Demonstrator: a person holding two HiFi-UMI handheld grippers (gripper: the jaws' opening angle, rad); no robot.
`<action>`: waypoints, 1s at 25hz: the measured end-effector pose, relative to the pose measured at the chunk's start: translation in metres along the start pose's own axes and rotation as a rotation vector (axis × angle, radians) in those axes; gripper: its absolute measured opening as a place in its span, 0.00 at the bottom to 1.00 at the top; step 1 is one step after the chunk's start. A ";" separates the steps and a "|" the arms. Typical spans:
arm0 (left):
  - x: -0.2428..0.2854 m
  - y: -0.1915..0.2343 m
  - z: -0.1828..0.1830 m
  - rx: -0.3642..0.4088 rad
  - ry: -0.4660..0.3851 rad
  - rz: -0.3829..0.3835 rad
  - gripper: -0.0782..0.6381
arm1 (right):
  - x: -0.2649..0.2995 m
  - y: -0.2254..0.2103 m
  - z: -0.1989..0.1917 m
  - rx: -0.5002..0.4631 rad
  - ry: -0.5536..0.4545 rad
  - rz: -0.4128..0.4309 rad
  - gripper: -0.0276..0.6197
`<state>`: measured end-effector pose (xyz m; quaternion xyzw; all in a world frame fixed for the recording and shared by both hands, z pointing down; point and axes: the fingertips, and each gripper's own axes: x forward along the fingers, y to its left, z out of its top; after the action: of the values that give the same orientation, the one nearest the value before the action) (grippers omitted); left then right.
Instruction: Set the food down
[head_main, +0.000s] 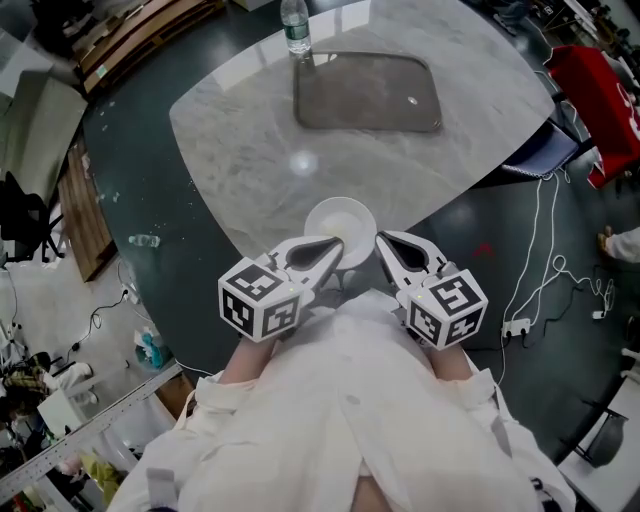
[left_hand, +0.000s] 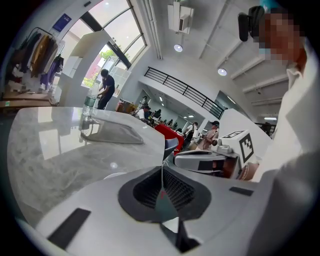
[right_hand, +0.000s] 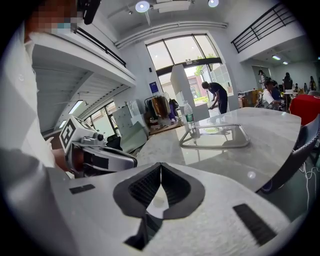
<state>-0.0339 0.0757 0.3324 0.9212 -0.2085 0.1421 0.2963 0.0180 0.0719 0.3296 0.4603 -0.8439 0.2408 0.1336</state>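
Flanking the round white plate (head_main: 340, 218) at the grey marble desk's (head_main: 240, 130) near edge, left tongs (head_main: 331, 245) and right tongs (head_main: 384, 241) are pinched together, empty; left nearer.

A pale marble table (head_main: 240, 130) with rounded corners stands on a dark floor (head_main: 140, 170). On its far part lies a grey tray (head_main: 367, 92) with rounded corners, and a clear water bottle (head_main: 296, 27) stands upright at the tray's far left corner. To the right, a red cloth (head_main: 600, 90) lies near a dark chair (head_main: 545, 155). White cables (head_main: 535, 250) run across the floor to a power strip (head_main: 517, 326). A plastic bottle (head_main: 145, 240) lies on the floor on the left. In the background, a person in dark clothes (right_hand: 216, 95) bends forward by the windows.
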 end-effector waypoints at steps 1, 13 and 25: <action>0.001 0.001 0.000 -0.007 0.002 0.004 0.14 | 0.001 -0.002 0.001 0.002 0.003 0.006 0.05; 0.002 0.016 -0.001 -0.134 -0.011 0.090 0.14 | 0.006 -0.010 -0.005 0.005 0.105 0.074 0.05; 0.012 0.041 -0.018 -0.203 0.043 0.114 0.14 | 0.029 -0.009 -0.043 0.068 0.210 0.106 0.05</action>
<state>-0.0456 0.0527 0.3711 0.8697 -0.2677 0.1566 0.3839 0.0100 0.0695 0.3814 0.3916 -0.8398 0.3231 0.1925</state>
